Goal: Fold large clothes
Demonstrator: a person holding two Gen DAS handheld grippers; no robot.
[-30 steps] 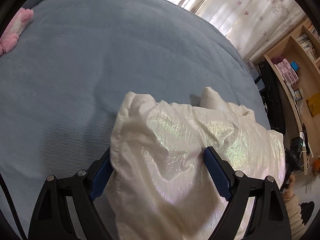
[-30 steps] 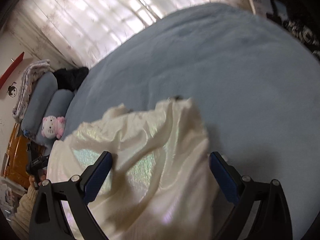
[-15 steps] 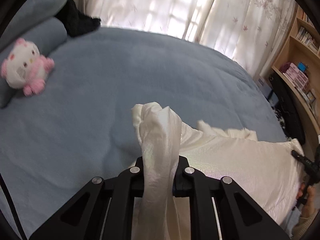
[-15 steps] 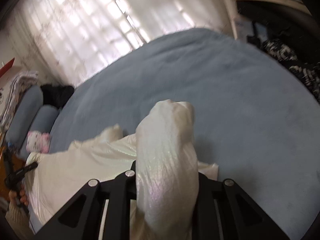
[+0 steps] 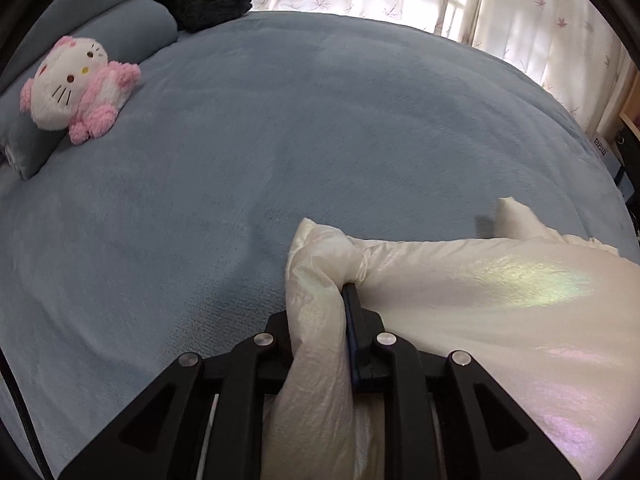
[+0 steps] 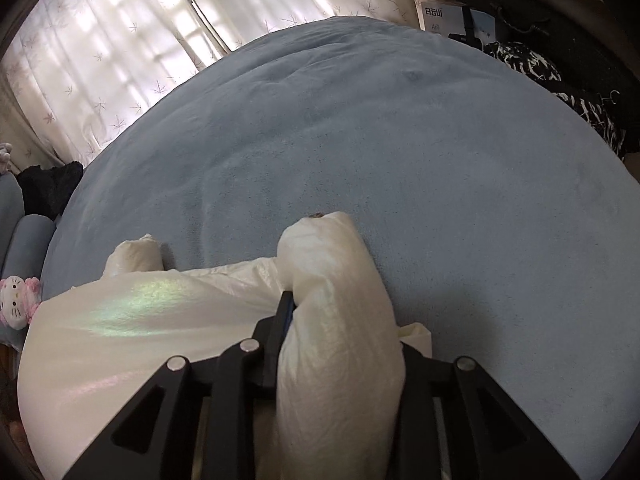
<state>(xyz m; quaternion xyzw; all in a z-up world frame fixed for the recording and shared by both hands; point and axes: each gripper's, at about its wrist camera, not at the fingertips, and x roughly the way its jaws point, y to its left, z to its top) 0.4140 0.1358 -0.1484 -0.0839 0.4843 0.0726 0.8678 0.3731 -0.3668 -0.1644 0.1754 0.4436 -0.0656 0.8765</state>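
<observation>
A large cream puffy jacket with a shiny, iridescent surface (image 5: 500, 296) lies at the near edge of a blue bed (image 5: 280, 128). My left gripper (image 5: 320, 304) is shut on a bunched corner of the jacket, which bulges up between the fingers. In the right wrist view the same jacket (image 6: 140, 320) stretches to the left. My right gripper (image 6: 332, 300) is shut on another bunched corner of it. The jacket hangs taut between the two grippers, its far edge just above the bed (image 6: 400, 140).
A pink and white plush cat (image 5: 76, 88) lies by blue pillows (image 5: 132, 28) at the far left, with a dark garment (image 5: 200, 0) behind. Curtains (image 6: 120, 60) run along the far side. Dark patterned clothes (image 6: 560, 80) sit off the bed's right edge.
Both grippers were open around the jacket a second ago; they have shut on bunched fabric and lifted it. The views have tilted up toward the far side of the bed.
</observation>
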